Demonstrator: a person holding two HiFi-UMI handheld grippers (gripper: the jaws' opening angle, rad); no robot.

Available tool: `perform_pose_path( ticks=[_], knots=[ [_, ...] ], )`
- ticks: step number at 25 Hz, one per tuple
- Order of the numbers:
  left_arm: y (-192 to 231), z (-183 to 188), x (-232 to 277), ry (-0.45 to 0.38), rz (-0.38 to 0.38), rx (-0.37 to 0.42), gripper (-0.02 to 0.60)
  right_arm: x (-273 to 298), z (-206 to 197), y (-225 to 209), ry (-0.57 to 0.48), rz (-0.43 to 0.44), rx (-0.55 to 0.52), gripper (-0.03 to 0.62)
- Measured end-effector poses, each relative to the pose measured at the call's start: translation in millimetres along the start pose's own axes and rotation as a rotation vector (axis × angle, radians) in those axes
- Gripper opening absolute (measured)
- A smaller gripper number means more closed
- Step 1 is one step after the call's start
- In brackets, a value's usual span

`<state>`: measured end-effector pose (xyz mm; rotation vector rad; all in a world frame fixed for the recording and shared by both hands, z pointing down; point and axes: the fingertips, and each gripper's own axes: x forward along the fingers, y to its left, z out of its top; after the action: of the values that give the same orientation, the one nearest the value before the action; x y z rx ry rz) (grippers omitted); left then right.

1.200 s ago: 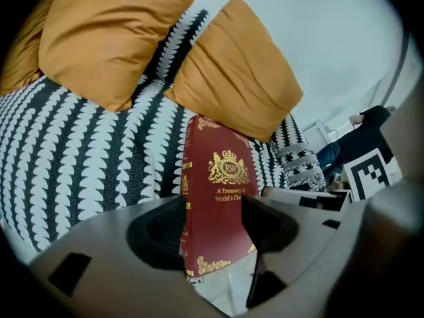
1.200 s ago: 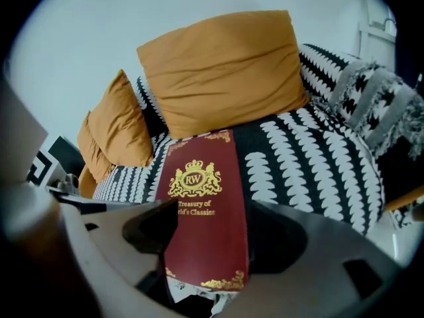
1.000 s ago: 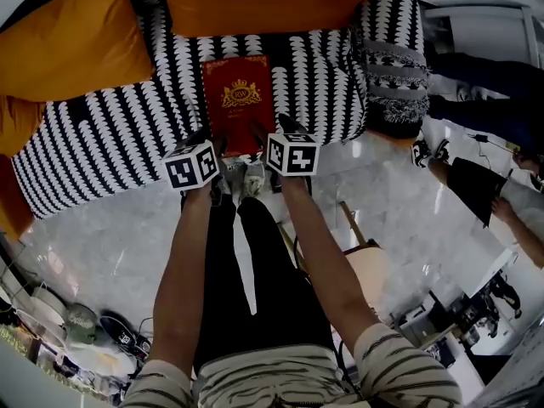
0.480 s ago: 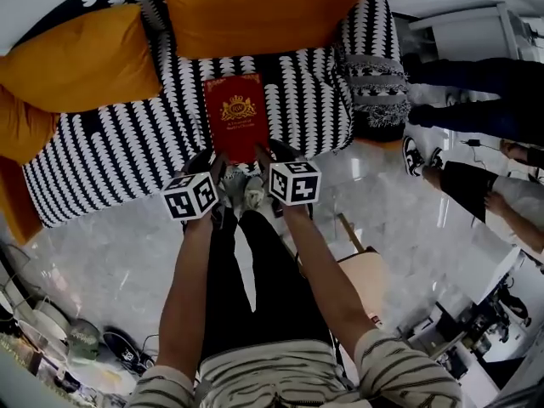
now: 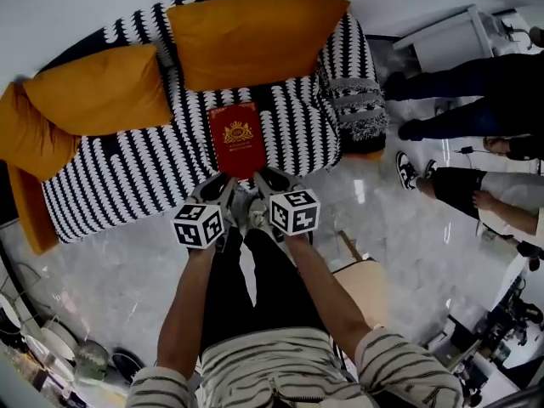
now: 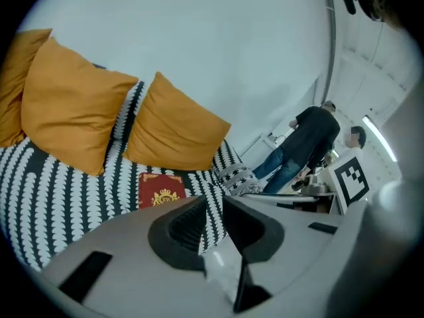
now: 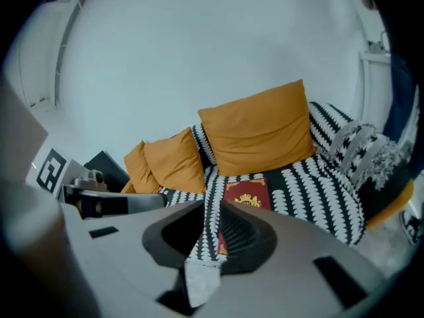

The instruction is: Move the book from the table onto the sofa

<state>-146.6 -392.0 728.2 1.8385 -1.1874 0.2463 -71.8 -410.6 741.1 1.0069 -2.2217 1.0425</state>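
Ahead of the left tool (image 5: 221,189) and right tool (image 5: 274,180), both released with jaws just narrowed on nothing, the red book (image 5: 237,138) lies on the sofa (image 5: 127,177).

The left hand-held gripper (image 6: 213,211) fills the lower frame. Its jaws have just been closing and stand a narrow gap apart with nothing between them. Just above and left of them, a red book (image 6: 161,190) lies flat on the black-and-white sofa (image 6: 53,191), below orange cushions (image 6: 73,108). What looks like a patterned throw (image 6: 237,175) drapes the sofa's arm. A person (image 6: 306,144) stands at right.
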Motion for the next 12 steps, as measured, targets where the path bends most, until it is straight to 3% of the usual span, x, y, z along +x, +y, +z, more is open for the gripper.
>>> perform_pose_path(
  ticks=[6,12],
  knots=[
    [-43,24,-42,-0.031,-0.008,0.080,0.048,-45,23,41,-0.033,0.028,-0.058,0.044],
    [-82,67,-70,-0.114,-0.036,0.122,0.029,-83,65,72,-0.097,0.024,-0.116,0.021]
  ],
)
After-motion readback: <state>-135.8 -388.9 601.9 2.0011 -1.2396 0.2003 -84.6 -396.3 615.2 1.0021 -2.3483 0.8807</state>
